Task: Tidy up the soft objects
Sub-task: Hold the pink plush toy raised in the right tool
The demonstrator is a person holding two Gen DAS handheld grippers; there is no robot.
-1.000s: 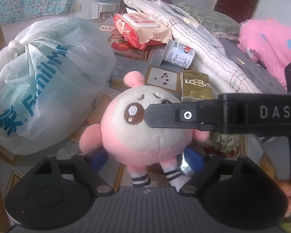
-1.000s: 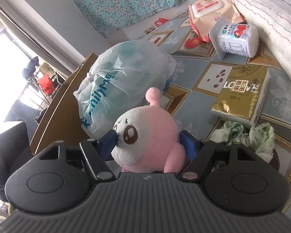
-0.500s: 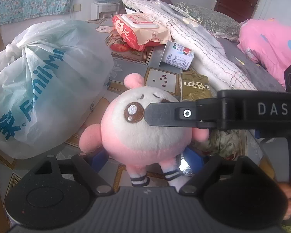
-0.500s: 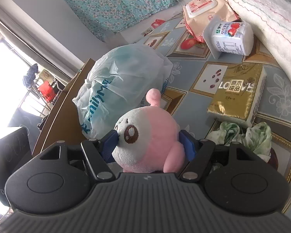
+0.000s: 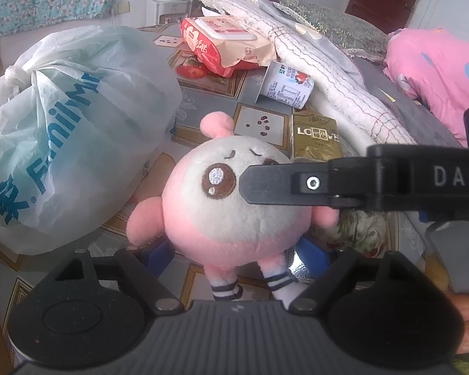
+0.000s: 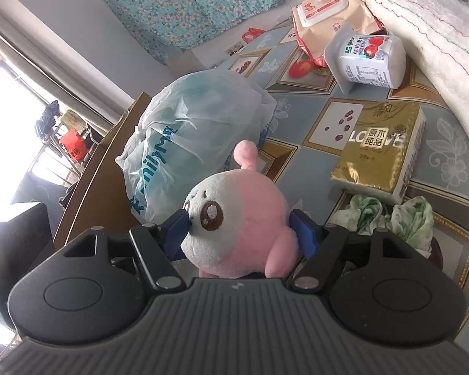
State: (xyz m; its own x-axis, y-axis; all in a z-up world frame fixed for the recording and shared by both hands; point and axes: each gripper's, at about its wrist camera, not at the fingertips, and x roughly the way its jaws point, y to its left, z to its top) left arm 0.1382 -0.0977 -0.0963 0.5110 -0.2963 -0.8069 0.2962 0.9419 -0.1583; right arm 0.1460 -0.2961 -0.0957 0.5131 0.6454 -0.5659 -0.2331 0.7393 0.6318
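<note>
A: While the right gripper (image 6: 245,231) has its blue pads against the plush (image 6: 239,225), front and back of the round body, what makes this hold go well?

B: Its jaws have just been opening slightly, so keep the pads pressing on the body, not on an arm. The plush sits at centre, above the table (image 5: 262,122). The left gripper (image 5: 234,257) gapes wide just under it, touching nothing.

A: Any writing, left to right?

B: At 9 o'clock the bag (image 5: 75,131) reads "Famil…" in blue. At 2 o'clock the gold pack (image 5: 315,139) says "LO", then Chinese characters. At 3 o'clock the black arm reads "DAS".
</note>
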